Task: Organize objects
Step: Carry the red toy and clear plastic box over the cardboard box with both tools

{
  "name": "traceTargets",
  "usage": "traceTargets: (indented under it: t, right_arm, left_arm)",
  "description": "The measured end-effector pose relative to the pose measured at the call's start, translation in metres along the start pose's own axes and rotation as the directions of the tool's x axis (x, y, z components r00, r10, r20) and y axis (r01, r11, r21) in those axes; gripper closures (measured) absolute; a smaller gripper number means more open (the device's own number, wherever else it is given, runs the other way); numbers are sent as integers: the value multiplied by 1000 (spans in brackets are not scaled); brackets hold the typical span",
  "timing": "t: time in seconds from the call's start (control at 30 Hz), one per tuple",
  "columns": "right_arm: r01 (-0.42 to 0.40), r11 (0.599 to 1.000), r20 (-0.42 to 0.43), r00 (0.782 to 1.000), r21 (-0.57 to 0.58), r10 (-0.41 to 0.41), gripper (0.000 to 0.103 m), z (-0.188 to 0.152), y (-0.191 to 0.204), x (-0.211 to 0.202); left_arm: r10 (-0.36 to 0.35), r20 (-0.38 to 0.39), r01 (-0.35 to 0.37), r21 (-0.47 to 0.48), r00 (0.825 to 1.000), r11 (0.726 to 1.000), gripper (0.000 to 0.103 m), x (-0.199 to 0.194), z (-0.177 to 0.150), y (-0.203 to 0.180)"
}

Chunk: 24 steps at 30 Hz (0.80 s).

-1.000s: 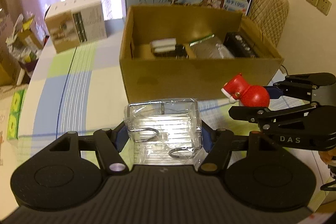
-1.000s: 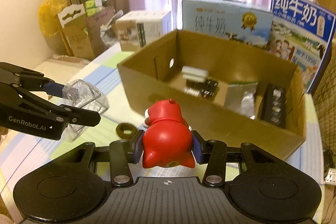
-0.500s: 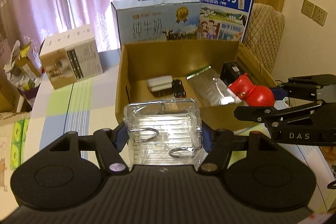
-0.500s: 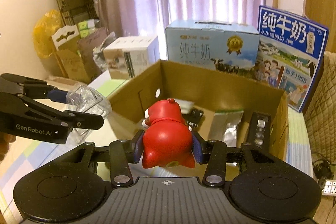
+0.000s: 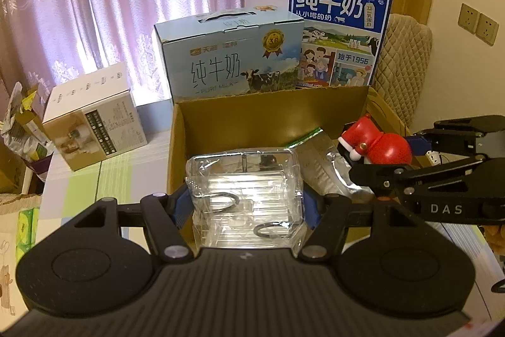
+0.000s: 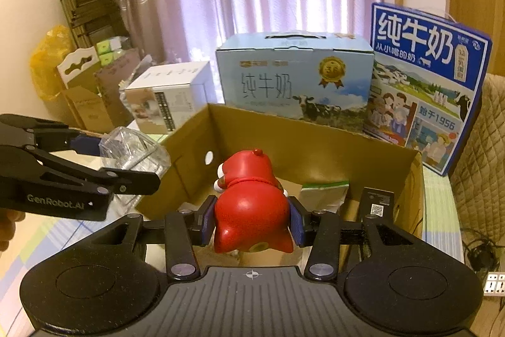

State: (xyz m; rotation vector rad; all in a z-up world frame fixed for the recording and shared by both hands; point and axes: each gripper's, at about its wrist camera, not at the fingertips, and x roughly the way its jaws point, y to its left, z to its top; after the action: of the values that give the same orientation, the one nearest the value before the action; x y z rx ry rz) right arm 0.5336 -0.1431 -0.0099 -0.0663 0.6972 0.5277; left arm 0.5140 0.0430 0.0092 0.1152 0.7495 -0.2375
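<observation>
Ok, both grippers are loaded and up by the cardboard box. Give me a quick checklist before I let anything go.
1. Left gripper clamped on the clear plastic case: ok.
2. Right gripper clamped on the red figurine: ok.
3. Cardboard box open at the top: ok.
4. Figurine past the box's near wall: ok, box floor shows beneath it in the right wrist view.
5. Case fully over the opening: cannot tell, it hides the near wall.
6. Free floor for both: cannot tell; a silver pouch and a black item already lie inside.
</observation>
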Motion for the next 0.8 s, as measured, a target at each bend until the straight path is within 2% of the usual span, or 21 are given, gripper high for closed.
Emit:
traceTargets:
  t: [0.37,0.8]
  right_arm:
    - [3,996,-107,994,87,6,60,3,-27,48]
    - [13,993,-232,973,116,15,60,-7,-39,96]
  left_arm:
    - [-15,-88,18,35,996,999,39,59,12,-3]
    - [-3,-174,22,105,985,994,39,107,11,1]
